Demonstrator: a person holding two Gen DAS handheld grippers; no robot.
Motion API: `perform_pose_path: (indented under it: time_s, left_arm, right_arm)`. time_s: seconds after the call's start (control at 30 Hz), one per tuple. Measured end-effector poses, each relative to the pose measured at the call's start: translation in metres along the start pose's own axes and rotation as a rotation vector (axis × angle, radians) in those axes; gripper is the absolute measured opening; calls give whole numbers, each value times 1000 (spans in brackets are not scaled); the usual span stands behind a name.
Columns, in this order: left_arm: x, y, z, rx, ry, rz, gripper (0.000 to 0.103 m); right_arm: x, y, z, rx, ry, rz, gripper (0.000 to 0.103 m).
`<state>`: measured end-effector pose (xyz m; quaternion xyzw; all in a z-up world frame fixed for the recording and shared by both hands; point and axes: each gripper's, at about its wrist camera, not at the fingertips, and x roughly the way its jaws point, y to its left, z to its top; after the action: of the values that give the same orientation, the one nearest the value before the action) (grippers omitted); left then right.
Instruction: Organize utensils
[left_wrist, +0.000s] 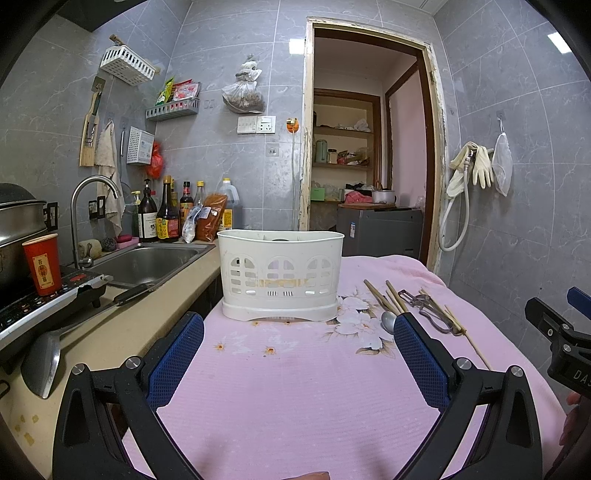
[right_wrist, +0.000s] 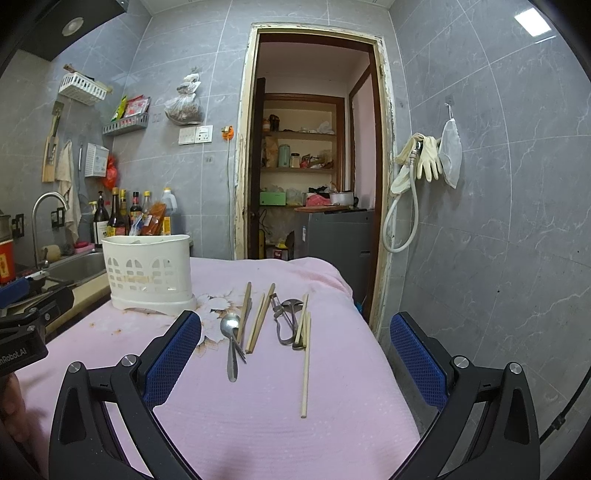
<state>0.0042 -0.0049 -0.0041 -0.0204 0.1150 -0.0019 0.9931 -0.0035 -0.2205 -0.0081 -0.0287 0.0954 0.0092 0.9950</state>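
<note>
Where laid, chopsticks (right_wrist: 305, 365) lengthwise toward doorway (right_wrist: 310, 140)

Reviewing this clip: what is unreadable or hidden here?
- Inside of the white utensil caddy: both views, hidden by its own front wall.
- Spoon handle: left wrist view, behind the left gripper's finger.
- Peeler and the utensil beside it: right wrist view, overlapped by chopsticks.
</note>
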Motion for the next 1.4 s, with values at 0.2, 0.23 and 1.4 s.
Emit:
perform_pose_path:
  time_s: [0.2, 0.23, 1.4]
  left_arm:
    - [0, 0, 0, 1, 0, 0, 101]
    - [0, 0, 0, 1, 0, 0, 101]
    - [97, -23, 39, 27, 343, -203, 100]
  right_arm:
    - [0, 0, -1, -2, 0, 0, 103]
    - [1, 0, -1, -1, 2, 0, 103]
    - [92, -47, 8, -79, 361, 201, 85]
